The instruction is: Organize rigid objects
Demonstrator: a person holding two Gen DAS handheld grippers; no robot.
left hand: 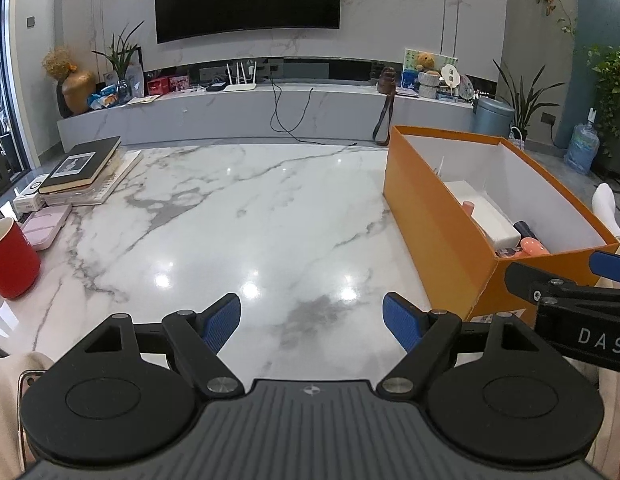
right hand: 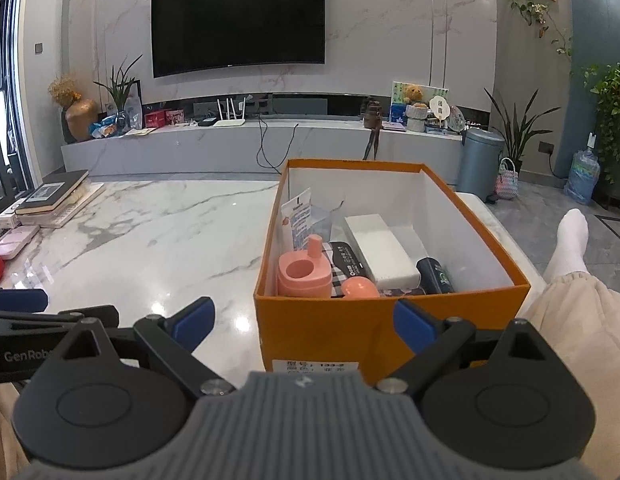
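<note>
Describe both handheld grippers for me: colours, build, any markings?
Both match: left gripper and right gripper have black linkage arms with silver pivot bolts, round black discs, a ribbed grey body and ribbed blue finger pads. Partial white lettering reads "DAS" on the right, "GenRob" on the left. No cables visible.

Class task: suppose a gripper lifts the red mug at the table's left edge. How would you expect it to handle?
The red mug looks rigid, so it probably won't deform. Its smooth wall could be slippery. Standing upright with a wide base, it seems unlikely to tip; whether it holds anything is hidden.

Black claw (left hand: 311, 322) linkages, blue ribbed pads (left hand: 222, 322), silver screws — grey ridged body, cream trousers.
</note>
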